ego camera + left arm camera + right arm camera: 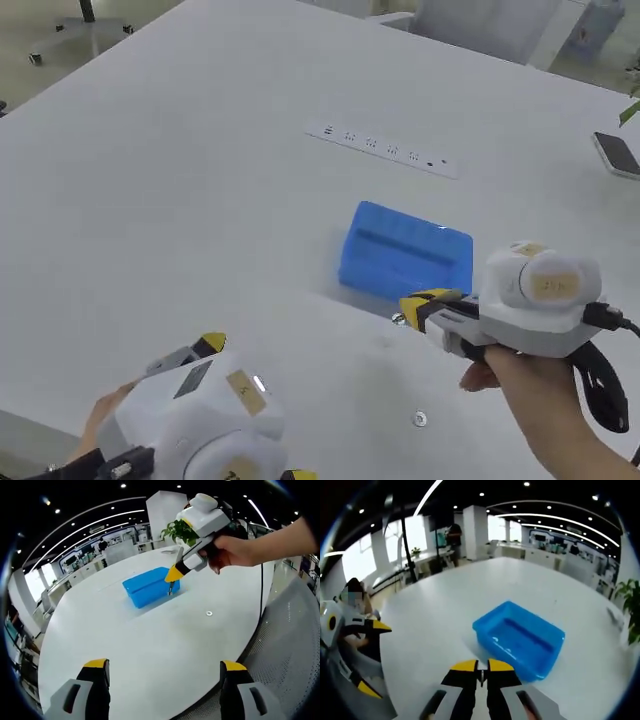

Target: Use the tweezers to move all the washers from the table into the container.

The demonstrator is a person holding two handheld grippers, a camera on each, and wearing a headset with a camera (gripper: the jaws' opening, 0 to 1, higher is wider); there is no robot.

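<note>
— Washer (420, 418) first: where is it, and how will it handle?

— Going left to right: the left gripper (164, 665) hangs low over the near edge of the white table (200, 180), jaws spread wide with nothing between them. Next is the blue container (405, 250), open-topped, out past mid-table. The one washer I can pick out lies flat on the bare table, nearer the person than the container and apart from it. Furthest right, the right gripper (420, 302) has its jaws pressed together on the tweezers (170, 587), whose tips hang just beside the container's near wall.

— Anything in the tips?

— Too small to tell.

— And the handling?

— I judge it light, stiff, thin and slick, metal on a smooth top, so it would likely skate if nudged. Pinching across the ring, one tip through the hole and one outside the rim, seems safer than squeezing the outer edge. So light a thing could flick out of springy tips.
</note>
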